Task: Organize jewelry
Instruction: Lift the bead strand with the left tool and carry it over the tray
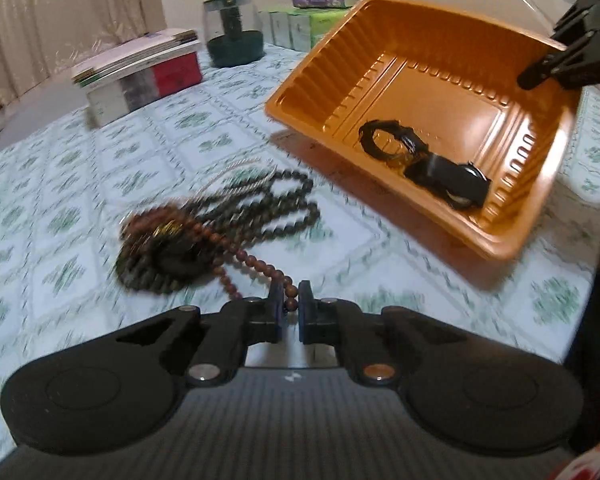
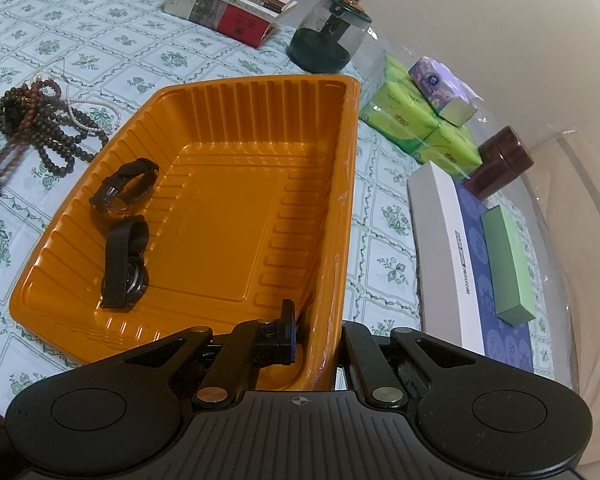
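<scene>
An orange plastic tray (image 1: 452, 40) is tilted up off the table; it also shows in the right wrist view (image 2: 236, 108). Two black watches (image 1: 420, 160) lie inside it (image 2: 126, 216). My right gripper (image 2: 312, 328) is shut on the tray's near wall, one finger inside, one outside; it shows at the tray's far corner in the left wrist view (image 1: 548, 68). My left gripper (image 1: 289, 300) is shut on a strand of brown beads (image 1: 256, 264). That strand leads into a tangled pile of dark bead necklaces and a pearl strand (image 1: 220, 216), also in the right view (image 2: 48, 128).
The table has a green floral cloth (image 1: 80, 160). At the back are stacked books (image 1: 140, 68), a glass jar with a dark green base (image 1: 234, 28), green tissue packs (image 2: 416, 124), a purple tissue pack (image 2: 440, 84), a brown jar (image 2: 500, 164) and flat boxes (image 2: 480, 264).
</scene>
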Tool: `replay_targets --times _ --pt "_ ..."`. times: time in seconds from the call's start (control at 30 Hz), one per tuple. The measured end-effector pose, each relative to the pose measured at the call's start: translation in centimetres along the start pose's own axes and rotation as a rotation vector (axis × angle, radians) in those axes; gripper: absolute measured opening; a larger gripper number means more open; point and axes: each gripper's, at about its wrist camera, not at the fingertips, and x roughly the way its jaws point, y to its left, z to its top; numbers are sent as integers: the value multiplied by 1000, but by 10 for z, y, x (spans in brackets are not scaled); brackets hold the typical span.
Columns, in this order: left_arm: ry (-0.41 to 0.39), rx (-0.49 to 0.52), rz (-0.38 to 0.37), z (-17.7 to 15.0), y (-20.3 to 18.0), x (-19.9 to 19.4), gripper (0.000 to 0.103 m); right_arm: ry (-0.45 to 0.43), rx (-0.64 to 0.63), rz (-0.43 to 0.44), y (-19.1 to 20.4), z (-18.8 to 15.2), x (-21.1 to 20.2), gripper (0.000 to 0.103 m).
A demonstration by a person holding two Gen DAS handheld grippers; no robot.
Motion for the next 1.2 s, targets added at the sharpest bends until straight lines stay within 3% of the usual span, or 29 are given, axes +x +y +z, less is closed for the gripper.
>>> replay_targets --times 0.23,0.33,0.37,0.5,0.6,0.67,0.77,1.2 --pt "30 -71 34 -18 13 -5 10 -2 -1 -4 0 1 -1 5" --pt "14 -120 52 -13 17 1 27 -1 0 -3 0 1 -1 5" --pt "9 -144 61 -10 18 5 28 -1 0 -3 1 1 -1 5" --pt "6 -243 71 -2 27 21 28 -1 0 -3 0 1 -1 5" --pt "2 -245 87 3 27 30 27 1 3 -3 1 1 0 5" --pt "2 -233 98 6 26 32 6 2 6 -4 1 1 0 5" --pt "-6 -256 89 9 29 27 6 2 6 -3 0 1 0 5" --pt "-275 -251 17 67 57 -80 6 -2 7 -6 -1 0 0 5"
